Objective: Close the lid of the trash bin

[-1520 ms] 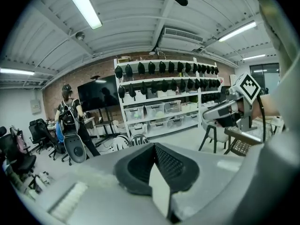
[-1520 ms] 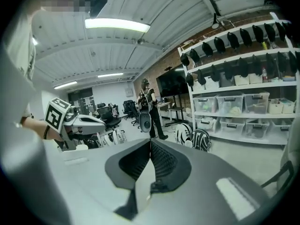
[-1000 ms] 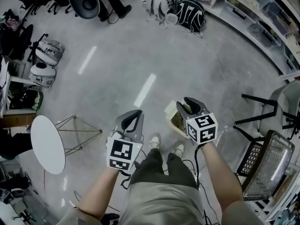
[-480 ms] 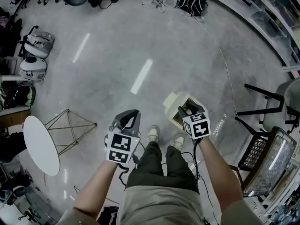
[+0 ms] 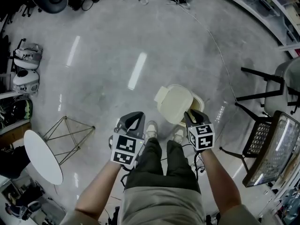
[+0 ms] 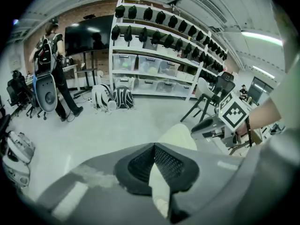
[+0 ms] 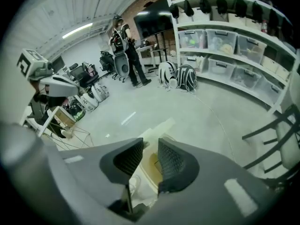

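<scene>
The cream trash bin (image 5: 173, 104) stands on the floor just ahead of my feet. Its lid is tipped over most of the opening, and the right gripper view still shows a slice of the brownish inside (image 7: 152, 165). My right gripper (image 5: 191, 114) is at the bin's near right rim. Its jaws are closing with a gap left between them (image 7: 150, 146); the bin's edge shows in that gap, and no pad visibly presses on it. My left gripper (image 5: 133, 117) hangs left of the bin, apart from it, with its tips together (image 6: 153, 146) and nothing held. The bin (image 6: 180, 132) shows beyond it.
A white round table (image 5: 42, 156) on wire legs stands at the left. A black chair frame (image 5: 262, 93) and a mesh basket (image 5: 269, 153) are at the right. Helmets (image 5: 23, 78) lie far left. A person (image 6: 49, 64) stands by the shelves (image 6: 159, 55).
Both grippers have sunk toward the floor. The lid stood upright at the bin's left with the inside showing; it now lies over most of the opening. The right jaws have narrowed.
</scene>
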Demonstrator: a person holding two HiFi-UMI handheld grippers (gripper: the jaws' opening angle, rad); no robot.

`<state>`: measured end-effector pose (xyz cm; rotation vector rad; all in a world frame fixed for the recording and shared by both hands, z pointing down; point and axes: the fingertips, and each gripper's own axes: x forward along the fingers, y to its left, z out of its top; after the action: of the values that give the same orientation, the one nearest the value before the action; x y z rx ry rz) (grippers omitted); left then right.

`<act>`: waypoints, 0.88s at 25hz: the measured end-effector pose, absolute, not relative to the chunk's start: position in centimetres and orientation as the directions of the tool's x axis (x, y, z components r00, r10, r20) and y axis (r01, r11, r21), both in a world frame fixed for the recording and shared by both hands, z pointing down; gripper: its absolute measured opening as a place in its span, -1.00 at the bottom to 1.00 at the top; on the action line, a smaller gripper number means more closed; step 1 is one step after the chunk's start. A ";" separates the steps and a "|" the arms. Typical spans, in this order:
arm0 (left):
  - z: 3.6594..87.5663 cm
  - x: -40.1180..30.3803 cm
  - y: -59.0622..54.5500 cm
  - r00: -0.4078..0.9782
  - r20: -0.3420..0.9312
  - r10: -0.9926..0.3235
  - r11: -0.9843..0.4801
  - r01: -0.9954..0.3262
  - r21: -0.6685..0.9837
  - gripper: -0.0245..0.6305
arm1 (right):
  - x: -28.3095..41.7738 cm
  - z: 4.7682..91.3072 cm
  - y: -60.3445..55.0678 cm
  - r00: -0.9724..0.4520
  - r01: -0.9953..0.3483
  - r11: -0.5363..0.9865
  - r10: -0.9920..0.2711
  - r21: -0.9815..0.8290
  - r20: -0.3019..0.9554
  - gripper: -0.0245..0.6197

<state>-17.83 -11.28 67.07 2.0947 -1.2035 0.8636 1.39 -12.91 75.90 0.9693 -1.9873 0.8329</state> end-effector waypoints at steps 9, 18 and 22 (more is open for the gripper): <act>74.5 -11.5 -9.9 0.461 0.811 -0.361 -0.560 -0.802 0.206 -0.92 | 11.6 85.5 -8.1 -0.289 -0.938 0.287 -0.332 -0.196 0.898 -0.82; 81.3 -8.8 -8.7 0.459 0.842 -0.282 -0.595 -0.773 0.222 -0.92 | 14.6 96.2 -6.6 -0.180 -0.956 0.276 -0.303 -0.095 0.936 -0.91; 81.9 -8.3 -8.5 0.457 0.846 -0.277 -0.602 -0.768 0.218 -0.92 | 14.0 96.5 -6.9 -0.096 -0.884 0.463 -0.301 0.057 0.949 -0.92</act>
<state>-8.32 -8.46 81.89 2.1144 -0.8679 1.0747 14.04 -6.87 96.55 1.0418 -1.6433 0.6823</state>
